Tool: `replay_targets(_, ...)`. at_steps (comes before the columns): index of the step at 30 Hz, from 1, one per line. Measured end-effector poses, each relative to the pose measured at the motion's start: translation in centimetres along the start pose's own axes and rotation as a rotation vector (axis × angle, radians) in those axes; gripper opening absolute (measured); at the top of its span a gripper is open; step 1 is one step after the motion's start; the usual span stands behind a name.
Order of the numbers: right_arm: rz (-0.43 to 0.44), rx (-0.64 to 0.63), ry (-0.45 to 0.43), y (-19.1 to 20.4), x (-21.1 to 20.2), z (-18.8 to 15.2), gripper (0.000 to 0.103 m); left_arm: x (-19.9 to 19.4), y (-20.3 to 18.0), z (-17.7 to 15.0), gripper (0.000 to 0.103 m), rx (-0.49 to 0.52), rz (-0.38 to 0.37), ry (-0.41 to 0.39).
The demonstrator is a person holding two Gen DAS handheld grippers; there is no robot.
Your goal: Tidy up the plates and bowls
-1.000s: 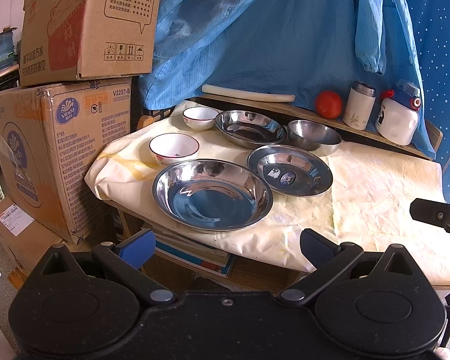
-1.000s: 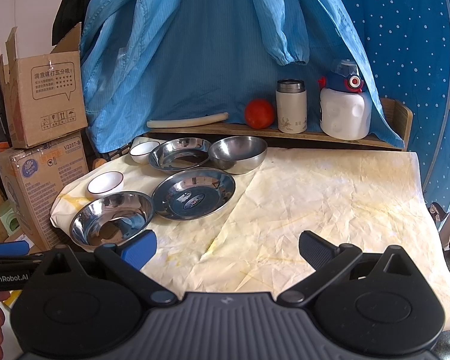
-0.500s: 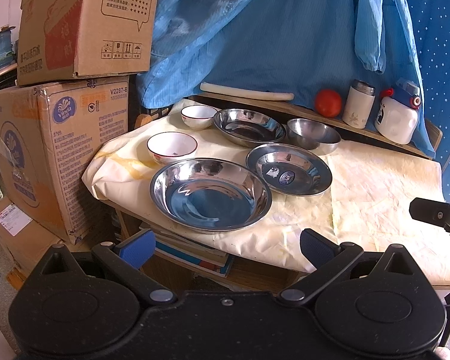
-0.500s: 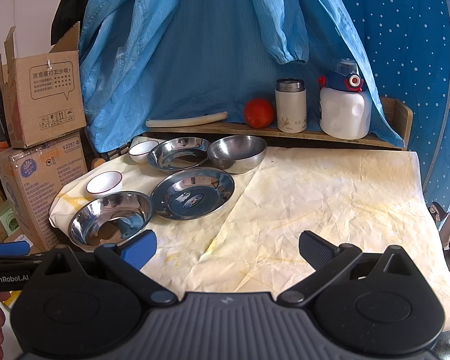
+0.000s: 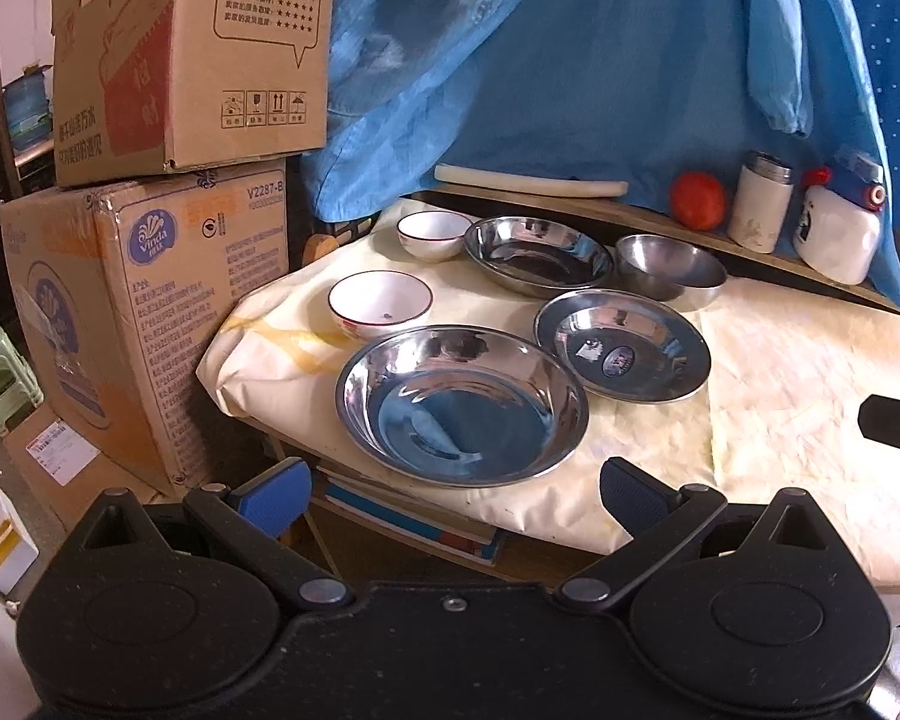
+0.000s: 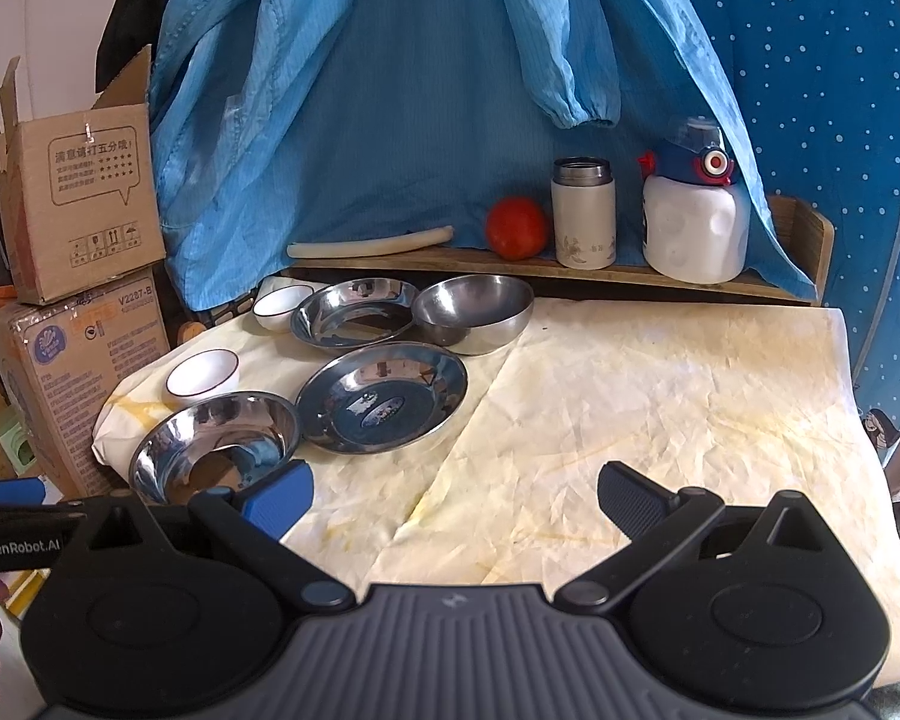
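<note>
Three steel plates lie on the paper-covered table: a large near one (image 5: pixel 462 405) (image 6: pixel 216 447), a middle one with stickers (image 5: pixel 621 345) (image 6: pixel 384 396) and a far one (image 5: pixel 537 255) (image 6: pixel 354 312). A steel bowl (image 5: pixel 669 270) (image 6: pixel 474 312) stands behind them. Two white red-rimmed bowls sit at the left, one near (image 5: pixel 381 305) (image 6: pixel 202 373) and one far (image 5: pixel 432 233) (image 6: pixel 282 306). My left gripper (image 5: pixel 450 483) is open and empty, in front of the large plate at the table's front left corner. My right gripper (image 6: pixel 453 495) is open and empty over bare paper.
A wooden shelf (image 6: pixel 570 270) at the back holds a tomato (image 6: pixel 516 227), a white flask (image 6: pixel 583 211), a white and blue bottle (image 6: pixel 693 222) and a white stick (image 6: pixel 369 243). Stacked cardboard boxes (image 5: pixel 150 240) stand left of the table. Blue cloth hangs behind.
My left gripper has drifted slightly left and closer; the dishes sit a little lower in its view. The right gripper has barely moved. No dish has moved.
</note>
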State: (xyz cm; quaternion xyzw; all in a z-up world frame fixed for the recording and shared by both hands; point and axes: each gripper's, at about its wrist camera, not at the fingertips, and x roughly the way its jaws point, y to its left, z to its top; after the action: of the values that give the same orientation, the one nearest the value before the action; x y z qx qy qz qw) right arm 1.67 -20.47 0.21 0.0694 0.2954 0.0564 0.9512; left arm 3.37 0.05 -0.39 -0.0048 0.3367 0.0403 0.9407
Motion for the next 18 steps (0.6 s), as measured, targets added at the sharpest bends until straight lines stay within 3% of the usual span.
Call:
replay_targets(8,0.048,-0.009,0.017,-0.8,2.7,1.8,0.103,2.0,0.1,2.0,0.102,-0.063,0.020,0.042)
replay_targets(18,0.185,-0.092,0.072,-2.7,9.0,5.9,0.103,5.6,-1.1,5.1,0.102,-0.155,0.135,0.087)
